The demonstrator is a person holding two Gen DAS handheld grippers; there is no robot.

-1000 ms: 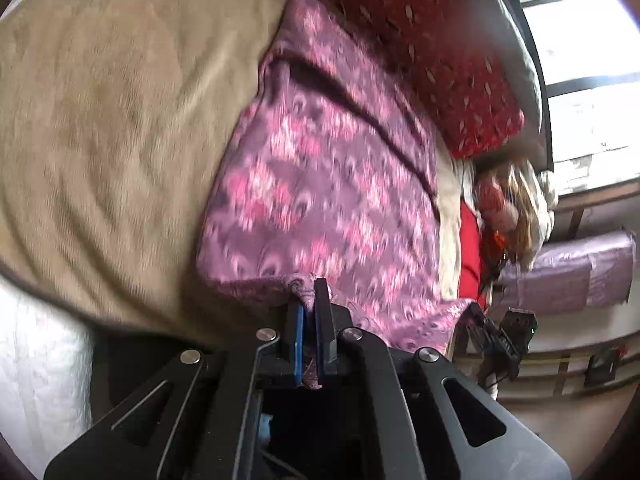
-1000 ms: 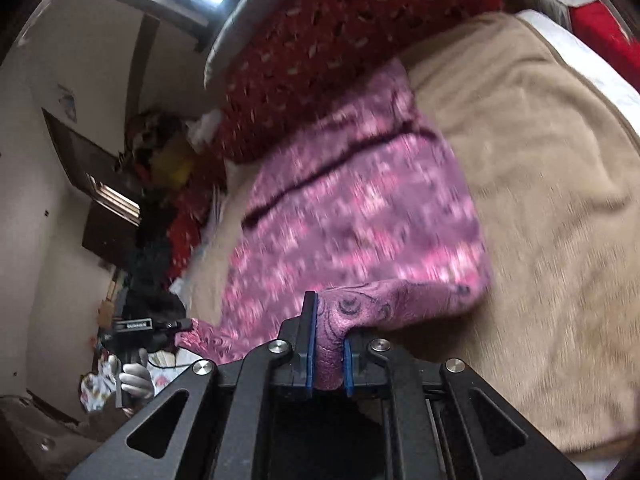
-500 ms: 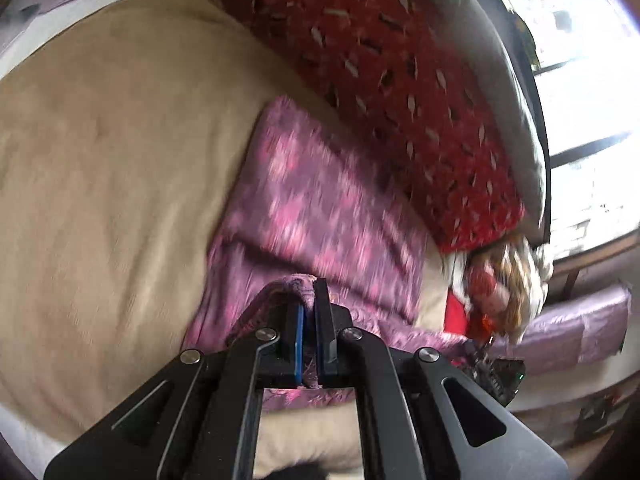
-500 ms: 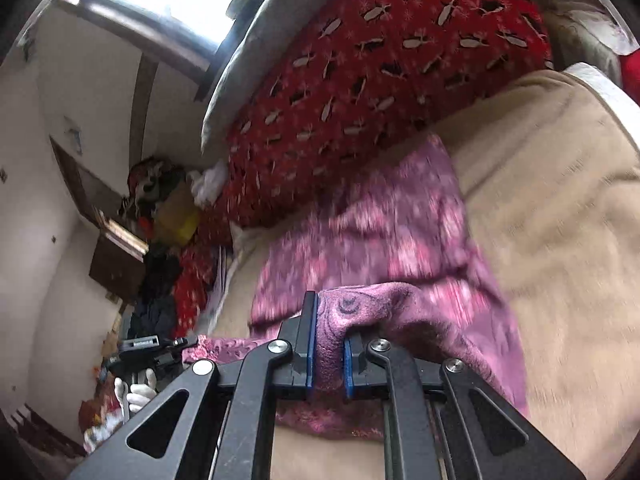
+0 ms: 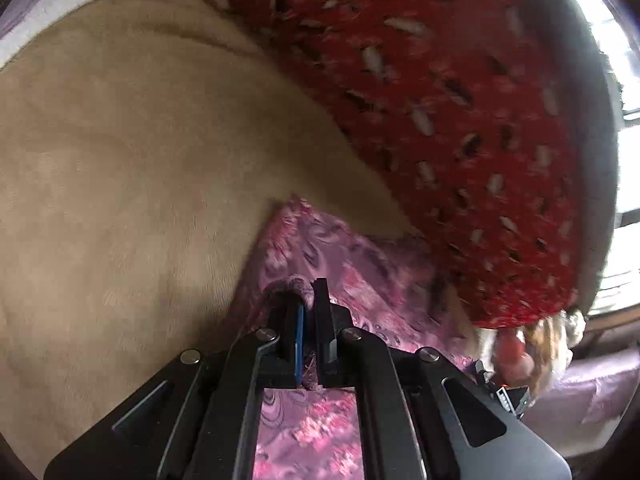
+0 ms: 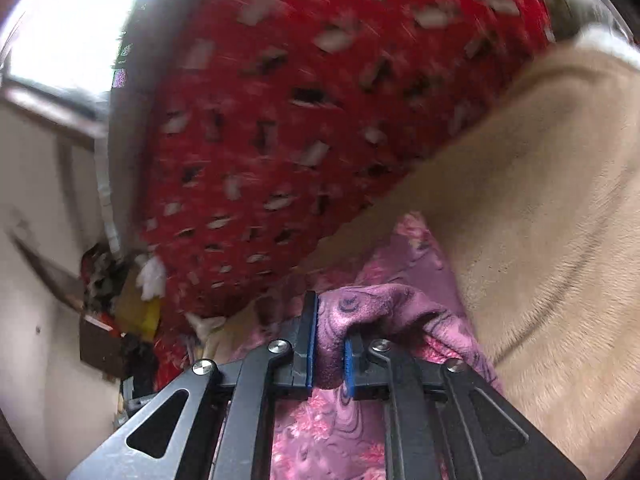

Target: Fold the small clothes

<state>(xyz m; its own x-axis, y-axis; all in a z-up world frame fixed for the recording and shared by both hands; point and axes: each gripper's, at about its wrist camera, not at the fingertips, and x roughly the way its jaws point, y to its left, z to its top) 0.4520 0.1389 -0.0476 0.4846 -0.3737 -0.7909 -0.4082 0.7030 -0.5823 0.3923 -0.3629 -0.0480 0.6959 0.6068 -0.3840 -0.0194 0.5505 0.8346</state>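
Purple-pink patterned garment (image 5: 352,264) lower centre, on beige blanket (image 5: 120,160), far edge near red pillow (image 5: 460,120) upper right. Left gripper (image 5: 308,320) fingers clamped on corner. Right gripper (image 6: 330,344) fingers opening, fabric bunch between them. Risk: uneven release skews fold; corner snags pad.

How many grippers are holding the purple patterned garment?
2. The left gripper is shut on a fold of the purple garment; the right gripper has a bunched fold between its opening jaws.

Left tool (image 5: 308,312) clamped tight; right tool (image 6: 331,336) easing its jaws open.
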